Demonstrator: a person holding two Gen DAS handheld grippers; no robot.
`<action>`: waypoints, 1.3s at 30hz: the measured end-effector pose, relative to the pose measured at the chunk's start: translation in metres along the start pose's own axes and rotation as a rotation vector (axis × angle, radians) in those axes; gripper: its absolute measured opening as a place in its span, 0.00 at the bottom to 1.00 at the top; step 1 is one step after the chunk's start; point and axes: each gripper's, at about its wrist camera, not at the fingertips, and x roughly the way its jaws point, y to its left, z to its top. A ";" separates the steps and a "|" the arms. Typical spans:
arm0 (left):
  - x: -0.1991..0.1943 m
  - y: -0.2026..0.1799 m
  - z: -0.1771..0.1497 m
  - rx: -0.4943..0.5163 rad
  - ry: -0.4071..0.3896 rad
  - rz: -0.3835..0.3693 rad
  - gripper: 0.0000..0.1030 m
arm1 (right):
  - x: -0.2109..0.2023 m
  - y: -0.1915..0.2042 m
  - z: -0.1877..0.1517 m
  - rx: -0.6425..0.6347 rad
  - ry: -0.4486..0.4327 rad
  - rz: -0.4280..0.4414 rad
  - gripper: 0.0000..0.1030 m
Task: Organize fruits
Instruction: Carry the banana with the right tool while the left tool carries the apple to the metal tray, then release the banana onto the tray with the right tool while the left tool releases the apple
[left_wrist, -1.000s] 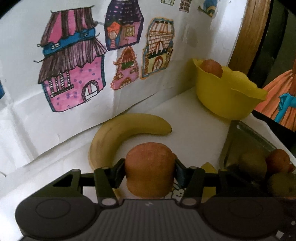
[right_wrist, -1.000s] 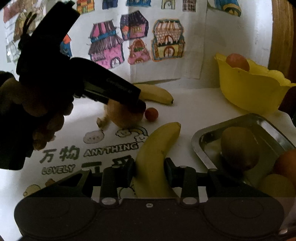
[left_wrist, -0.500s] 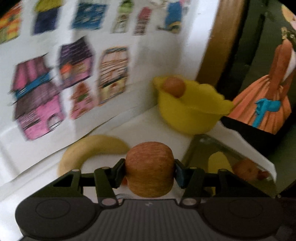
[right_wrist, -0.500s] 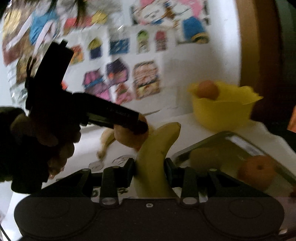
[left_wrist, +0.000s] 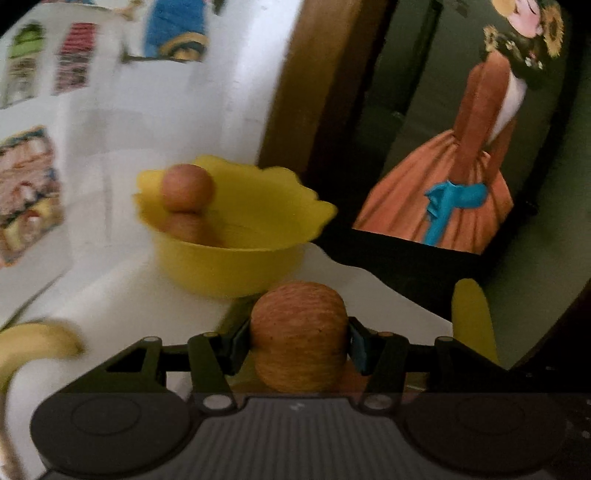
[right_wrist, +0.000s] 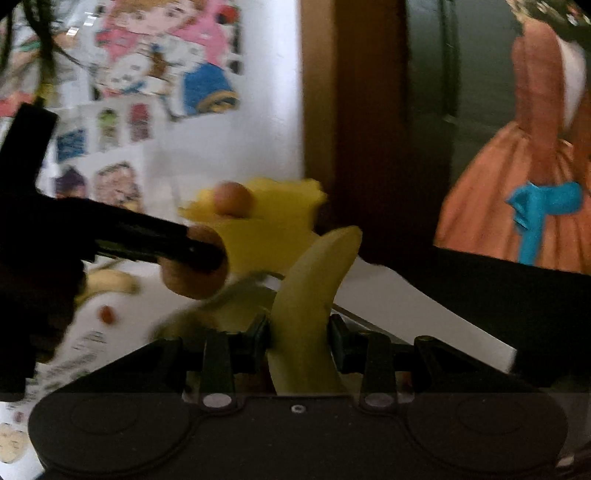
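Observation:
My left gripper (left_wrist: 299, 343) is shut on a reddish apple (left_wrist: 300, 332), lifted above the table. Beyond it stands a yellow bowl (left_wrist: 236, 266) with another apple (left_wrist: 187, 187) in it. My right gripper (right_wrist: 299, 339) is shut on a yellow banana (right_wrist: 310, 299) whose tip points up. From the right wrist view the left gripper (right_wrist: 201, 254) with its apple (right_wrist: 188, 282) hangs to the left, in front of the yellow bowl (right_wrist: 273, 221). A second banana (left_wrist: 33, 345) lies on the white table at the left. The held banana's tip (left_wrist: 472, 317) shows at the right of the left wrist view.
Coloured drawings (right_wrist: 162, 74) cover the white back wall. A dark picture of an orange dress (left_wrist: 458, 177) leans at the right behind a wooden post (right_wrist: 354, 110). A small red fruit (right_wrist: 107, 314) lies on the table. A metal tray edge (right_wrist: 240, 291) shows blurred below the apple.
Both grippers have lifted and swung right with their fruit. The yellow bowl and the dress picture now fill the middle of both views; the tray has dropped nearly out of sight.

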 end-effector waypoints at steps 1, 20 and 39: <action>0.004 -0.003 -0.001 0.008 0.005 -0.006 0.57 | 0.004 -0.005 -0.002 0.007 0.009 -0.012 0.36; 0.036 -0.020 -0.006 0.048 0.075 0.023 0.57 | 0.052 -0.013 -0.010 0.044 0.135 0.025 0.36; 0.039 -0.009 -0.018 -0.005 0.060 0.057 0.57 | 0.056 -0.015 -0.012 0.048 0.145 0.029 0.40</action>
